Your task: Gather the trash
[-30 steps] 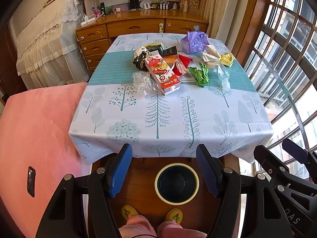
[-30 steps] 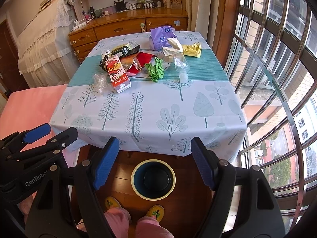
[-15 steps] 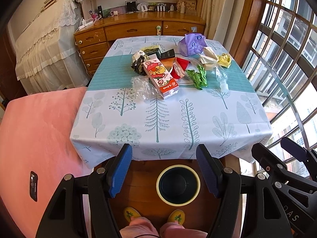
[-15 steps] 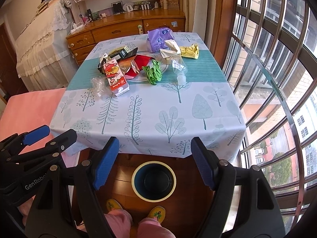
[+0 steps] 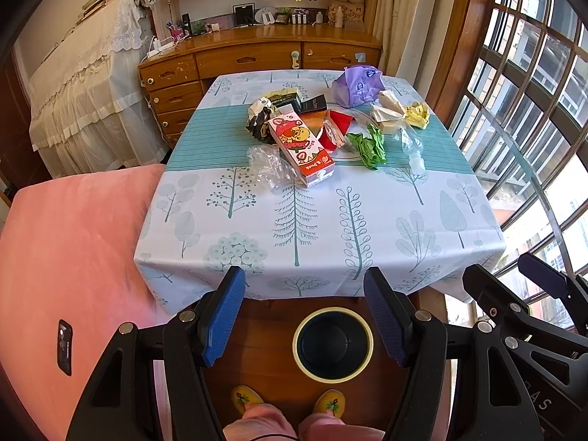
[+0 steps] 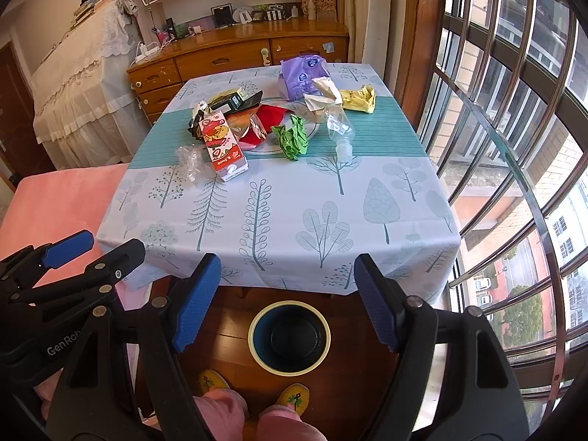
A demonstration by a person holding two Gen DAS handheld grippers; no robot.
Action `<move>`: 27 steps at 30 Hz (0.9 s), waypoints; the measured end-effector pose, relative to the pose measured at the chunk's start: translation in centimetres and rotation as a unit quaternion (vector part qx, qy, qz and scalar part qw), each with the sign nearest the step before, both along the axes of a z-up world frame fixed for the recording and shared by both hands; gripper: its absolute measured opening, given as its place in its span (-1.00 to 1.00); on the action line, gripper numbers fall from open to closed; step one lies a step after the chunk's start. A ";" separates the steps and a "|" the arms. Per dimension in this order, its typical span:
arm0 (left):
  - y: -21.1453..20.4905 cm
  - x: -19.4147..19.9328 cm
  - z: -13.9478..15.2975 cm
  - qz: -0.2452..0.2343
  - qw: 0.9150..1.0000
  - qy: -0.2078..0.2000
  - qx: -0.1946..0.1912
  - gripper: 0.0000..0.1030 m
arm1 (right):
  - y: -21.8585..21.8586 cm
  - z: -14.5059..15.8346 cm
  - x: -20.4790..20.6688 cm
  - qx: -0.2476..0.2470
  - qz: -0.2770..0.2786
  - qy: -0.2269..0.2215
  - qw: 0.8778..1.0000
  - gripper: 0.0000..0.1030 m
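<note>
Trash lies in a heap on the far half of the table (image 5: 228, 228): a red-and-white carton (image 5: 301, 147), crumpled clear plastic (image 5: 268, 167), a green wrapper (image 5: 369, 145), a clear bottle (image 5: 411, 147), a yellow wrapper (image 5: 417, 114) and a purple bag (image 5: 358, 86). A dark bin (image 5: 333, 343) with a pale rim stands on the floor below the table's near edge. My left gripper (image 5: 303, 283) hangs open above the bin with nothing between its fingers. My right gripper (image 6: 286, 268) is open too, over the same bin (image 6: 289, 336), far short of the carton (image 6: 222, 145).
A pink cushioned seat (image 5: 73, 242) adjoins the table on the left, with a dark phone (image 5: 64, 347) on it. A wooden dresser (image 5: 257, 58) stands behind the table. Barred windows (image 6: 514, 147) close the right side. The person's slippered feet (image 5: 330, 402) show beside the bin.
</note>
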State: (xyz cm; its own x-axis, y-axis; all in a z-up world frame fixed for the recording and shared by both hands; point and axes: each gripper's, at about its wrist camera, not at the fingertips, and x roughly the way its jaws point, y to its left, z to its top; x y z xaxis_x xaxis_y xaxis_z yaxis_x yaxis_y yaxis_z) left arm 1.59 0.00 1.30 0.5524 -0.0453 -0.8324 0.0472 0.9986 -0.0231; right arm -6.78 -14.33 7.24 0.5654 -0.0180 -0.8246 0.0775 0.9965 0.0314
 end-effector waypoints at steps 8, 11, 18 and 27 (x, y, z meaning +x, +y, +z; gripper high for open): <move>0.3 -0.1 0.1 0.001 1.000 0.002 -0.001 0.33 | 0.0 0.0 0.0 0.000 0.001 0.000 1.000 0.41; 0.4 -0.1 0.1 0.001 1.000 0.002 0.000 0.33 | 0.0 0.0 0.0 0.000 0.001 0.001 1.000 0.41; 0.6 -0.2 0.3 -0.001 1.000 0.002 0.001 0.33 | 0.1 -0.1 0.0 0.000 0.001 0.003 1.000 0.41; 0.5 -0.3 0.1 -0.003 1.000 0.005 0.001 0.33 | -0.3 -0.6 0.4 0.005 -0.003 0.012 1.000 0.41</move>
